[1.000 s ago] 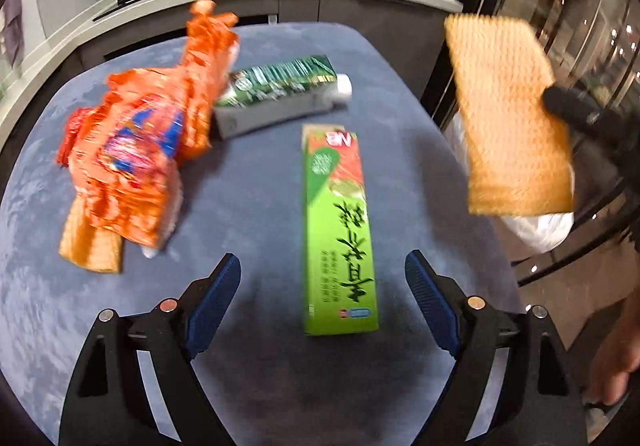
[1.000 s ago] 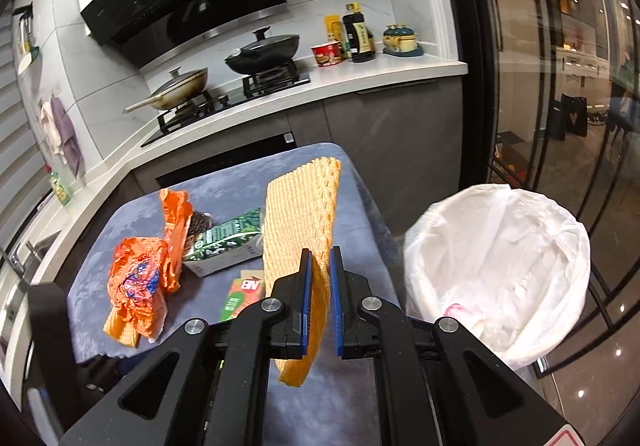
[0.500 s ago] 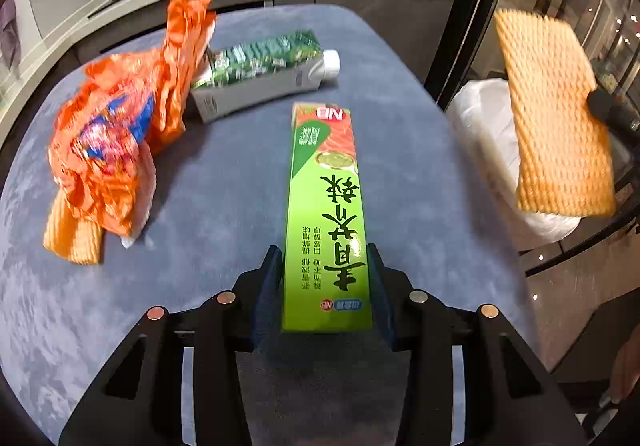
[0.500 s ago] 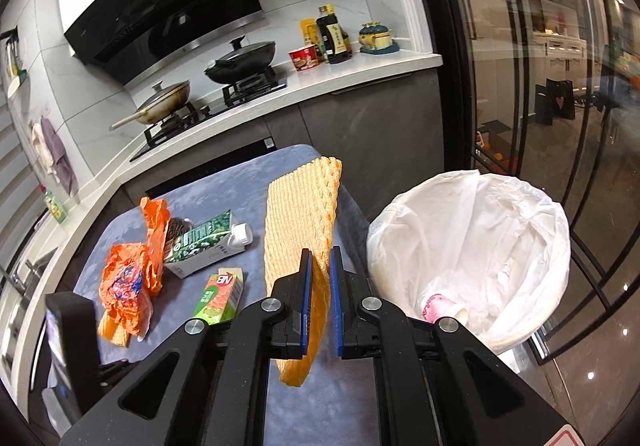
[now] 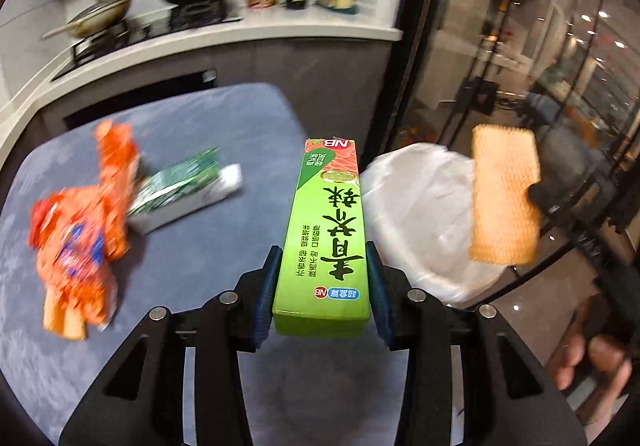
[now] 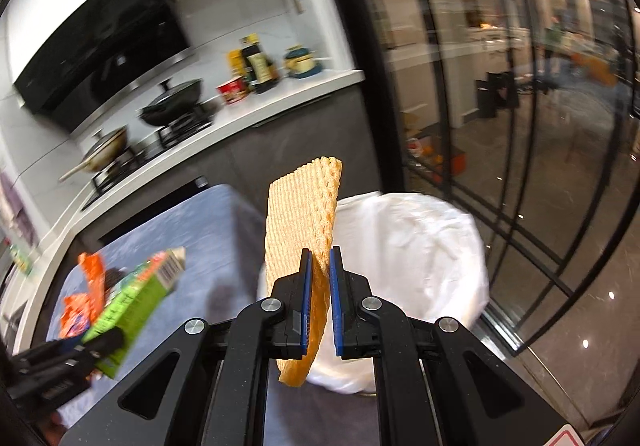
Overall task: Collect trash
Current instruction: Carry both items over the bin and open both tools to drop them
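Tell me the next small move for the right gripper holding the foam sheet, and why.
Probably carry it a little further over the bin, then open. The right gripper is shut on the foam sheet, which hangs at the bin's near rim, not clearly over the opening. The left gripper already holds the green box, so the sheet likely goes first.

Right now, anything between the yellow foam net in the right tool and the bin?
Nothing visible. The right tool is shut on the yellow foam net, and the white-lined bin sits open just beyond and below it, past the table edge. The green box in the left tool is off to the side.
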Motion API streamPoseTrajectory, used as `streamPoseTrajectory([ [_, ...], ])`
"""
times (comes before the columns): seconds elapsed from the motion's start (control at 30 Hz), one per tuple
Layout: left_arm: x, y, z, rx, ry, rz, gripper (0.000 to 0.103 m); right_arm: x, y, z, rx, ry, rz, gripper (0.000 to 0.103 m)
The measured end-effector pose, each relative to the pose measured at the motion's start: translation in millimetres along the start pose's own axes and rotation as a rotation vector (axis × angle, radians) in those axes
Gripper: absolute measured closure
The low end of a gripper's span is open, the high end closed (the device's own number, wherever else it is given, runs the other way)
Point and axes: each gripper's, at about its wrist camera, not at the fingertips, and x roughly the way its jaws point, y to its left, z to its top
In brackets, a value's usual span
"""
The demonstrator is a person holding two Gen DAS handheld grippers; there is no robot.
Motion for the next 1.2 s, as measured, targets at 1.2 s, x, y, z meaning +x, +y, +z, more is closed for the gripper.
streamPoseTrajectory([
  [1.2,53.5,-106.3,48.9,0.133,-0.006,-0.04,0.043,27.8,-52.5,21.7,0.048,-0.014,-0.074,0.065],
])
